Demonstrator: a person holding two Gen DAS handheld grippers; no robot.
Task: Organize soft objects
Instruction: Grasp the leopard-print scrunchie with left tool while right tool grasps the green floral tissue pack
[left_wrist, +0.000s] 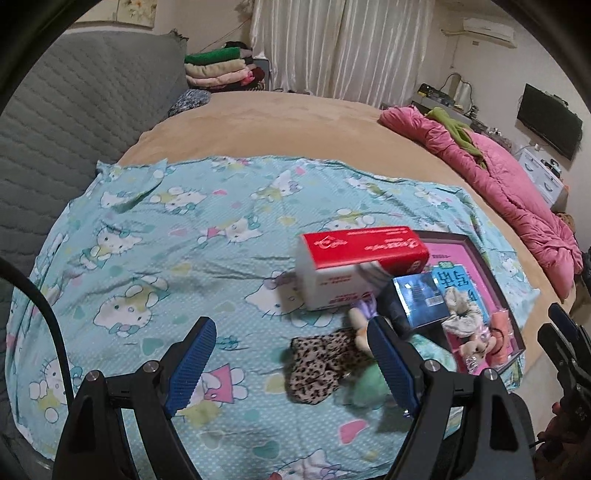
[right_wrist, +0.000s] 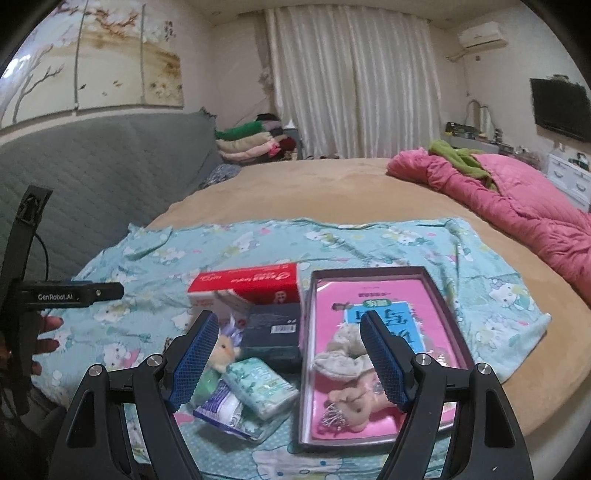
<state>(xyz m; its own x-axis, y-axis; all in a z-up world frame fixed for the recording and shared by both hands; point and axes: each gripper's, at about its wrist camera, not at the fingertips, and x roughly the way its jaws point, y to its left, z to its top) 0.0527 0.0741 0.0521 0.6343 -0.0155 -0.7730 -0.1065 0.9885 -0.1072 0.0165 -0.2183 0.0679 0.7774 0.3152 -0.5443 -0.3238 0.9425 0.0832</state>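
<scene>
A home bedroom: a wide bed (right_wrist: 332, 192) under a tan cover fills the room, with a grey quilted headboard (right_wrist: 92, 166) at its left and a pink quilt (right_wrist: 517, 199) bunched at its right. White curtains (right_wrist: 354, 85) hang behind, folded clothes (right_wrist: 251, 142) are stacked beside them, an air conditioner (right_wrist: 480, 35) and a television (right_wrist: 561, 109) sit on the walls

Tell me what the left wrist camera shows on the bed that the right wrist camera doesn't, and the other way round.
Only the left wrist view shows the leopard-print scrunchie lying on the sheet. Only the right wrist view shows the two tissue packs clearly, and a hand holding the other gripper. Both show the red and white box, the pink-lined tray, the grey scrunchie inside it, and the pink quilt.
</scene>
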